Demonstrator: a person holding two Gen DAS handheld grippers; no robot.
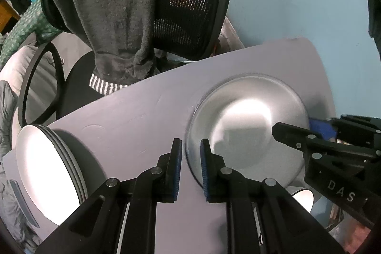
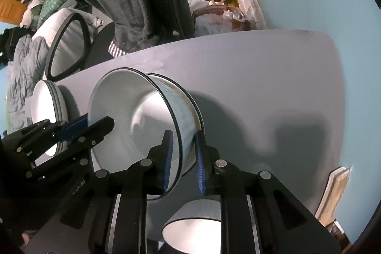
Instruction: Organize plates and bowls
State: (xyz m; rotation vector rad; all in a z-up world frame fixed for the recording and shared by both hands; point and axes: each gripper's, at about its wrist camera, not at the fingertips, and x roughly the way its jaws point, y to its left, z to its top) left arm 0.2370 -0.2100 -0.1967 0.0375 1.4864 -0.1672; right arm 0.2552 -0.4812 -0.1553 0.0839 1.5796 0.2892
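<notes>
Bowl [image 2: 133, 125] rim sits clenched between left gripper [image 1: 190, 149] jaws; only the right view shows right gripper [image 2: 182, 146] jaws slack around its wall.

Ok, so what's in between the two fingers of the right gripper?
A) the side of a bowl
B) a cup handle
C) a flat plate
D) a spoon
A: the right gripper straddles the wall of the black-rimmed bowl, with one finger inside it and one outside.

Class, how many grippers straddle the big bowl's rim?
2 on the big bowl: left gripper astride its left rim, right gripper astride its right rim. None seems hidden.
</notes>
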